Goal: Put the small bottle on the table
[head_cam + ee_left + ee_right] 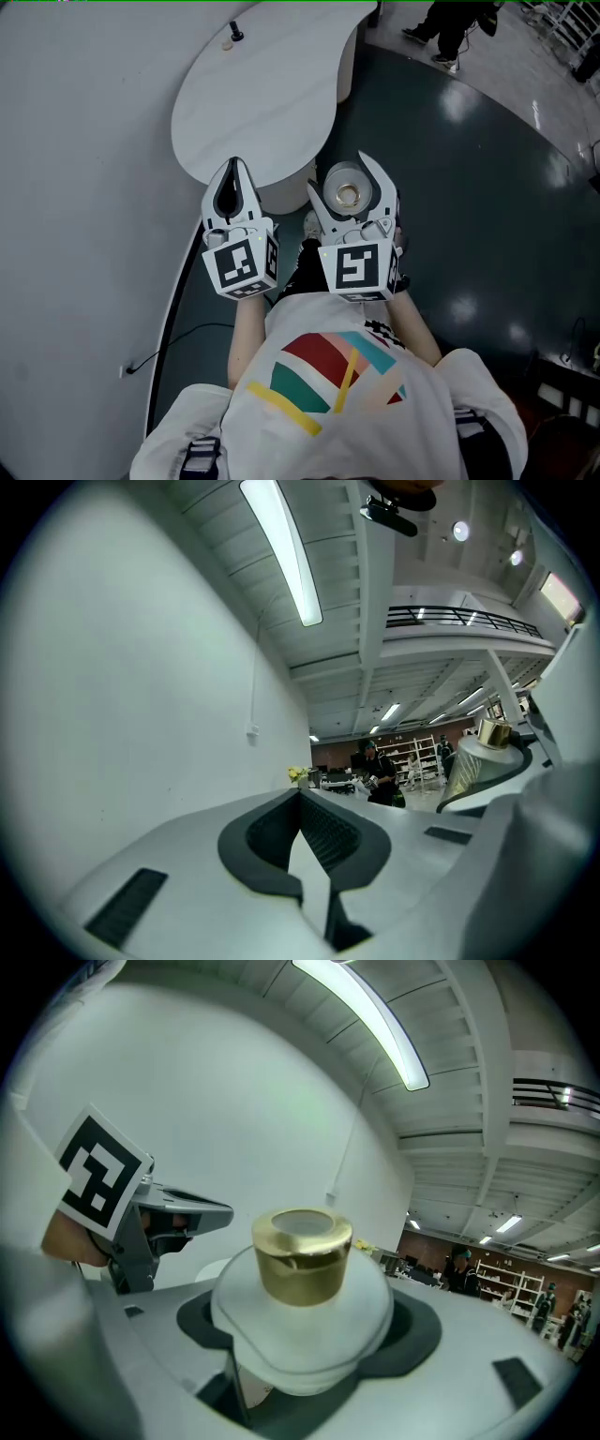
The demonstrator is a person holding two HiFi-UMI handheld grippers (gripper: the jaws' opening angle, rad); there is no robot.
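Well, the right tongs (342,176) are clamped on the small bottle (300,1321), its pale body seated between the dark pads and its gold cap (302,1252) standing clear above them. The left tongs (233,171) sit just to the left of the right pair, closed on nothing, the two jaws meeting at the tips in the left gripper view. The white counter (253,103) lies ahead of both tongs; judging from the head view, the bottle is held near its closer edge and is not resting on it.

The step in hand looks like the carry and set-down. To do it well, move the right tongs forward until the bottle is over bare surface, well short of the two small items (232,37) at the far end. Keep the cap pointing up, lower until the base sits flat, and only then spread the jaws. Draw the right tongs straight back so a pad does not tip the bottle, and keep the left tongs aside.
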